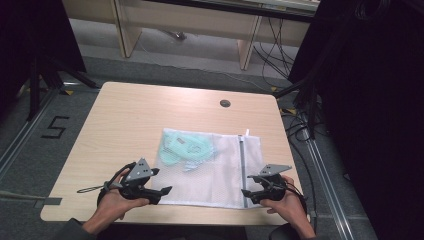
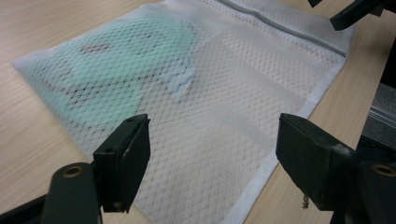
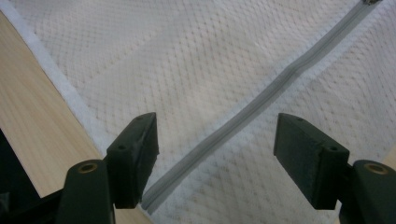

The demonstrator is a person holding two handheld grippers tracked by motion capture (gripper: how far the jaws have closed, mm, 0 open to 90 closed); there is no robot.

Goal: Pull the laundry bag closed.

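Note:
A white mesh laundry bag [image 1: 215,170] lies flat on the wooden table [image 1: 130,115], with a pale green garment [image 1: 182,146] showing through its far left part. A grey zipper [image 1: 242,160] runs along its right side. My left gripper [image 1: 162,181] stands open at the bag's near left corner; its view shows the mesh [image 2: 224,107] and the green garment [image 2: 116,60] beyond the jaws. My right gripper [image 1: 246,185] is open over the near right corner, its jaws either side of the zipper [image 3: 252,109].
A round cable hole [image 1: 225,103] sits near the table's far edge. The table's front edge lies just behind the bag's near hem. Black stands and cables [image 1: 300,100] crowd the floor to the right, and a wooden bench [image 1: 200,25] stands beyond.

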